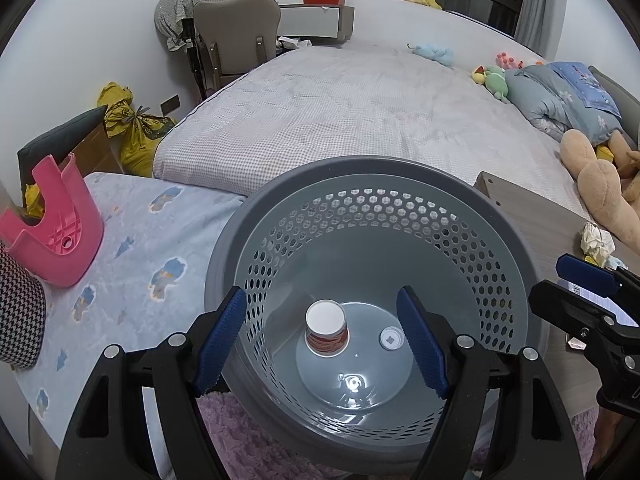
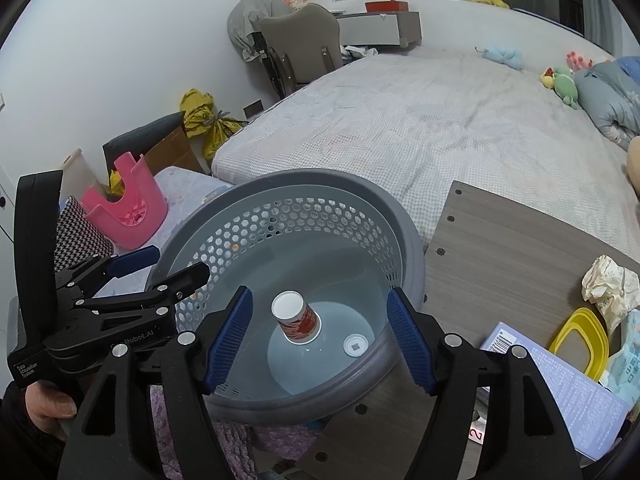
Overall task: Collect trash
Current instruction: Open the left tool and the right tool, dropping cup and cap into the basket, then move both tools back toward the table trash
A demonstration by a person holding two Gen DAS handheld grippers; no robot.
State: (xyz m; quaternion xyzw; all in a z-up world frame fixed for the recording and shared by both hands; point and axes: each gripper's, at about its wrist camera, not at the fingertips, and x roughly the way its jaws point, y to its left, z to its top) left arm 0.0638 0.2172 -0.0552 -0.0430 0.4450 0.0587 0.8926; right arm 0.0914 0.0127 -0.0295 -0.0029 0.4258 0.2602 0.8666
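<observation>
A grey perforated basket (image 1: 360, 168) (image 2: 320, 178) stands between the bed and a wooden table. On its floor a red and white paper cup (image 1: 326, 328) (image 2: 298, 318) stands upside down beside a small white round cap (image 1: 391, 338) (image 2: 355, 346). My left gripper (image 1: 322, 300) (image 2: 182, 262) is open at the basket's left rim, one finger outside the wall and one inside, not pressing. My right gripper (image 2: 320, 292) (image 1: 550, 284) hangs open and empty above the basket's near right side. A crumpled paper ball (image 2: 608, 284) (image 1: 596, 240) lies on the table.
The wooden table (image 2: 500, 248) on the right also holds a yellow ring lid (image 2: 580, 344), a printed booklet (image 2: 560, 392) and a pale blue packet (image 2: 628, 356). A pink stool (image 1: 56, 232) lies on a mattress to the left. The bed (image 1: 340, 112) lies behind, and a hand (image 2: 48, 408) grips the left tool.
</observation>
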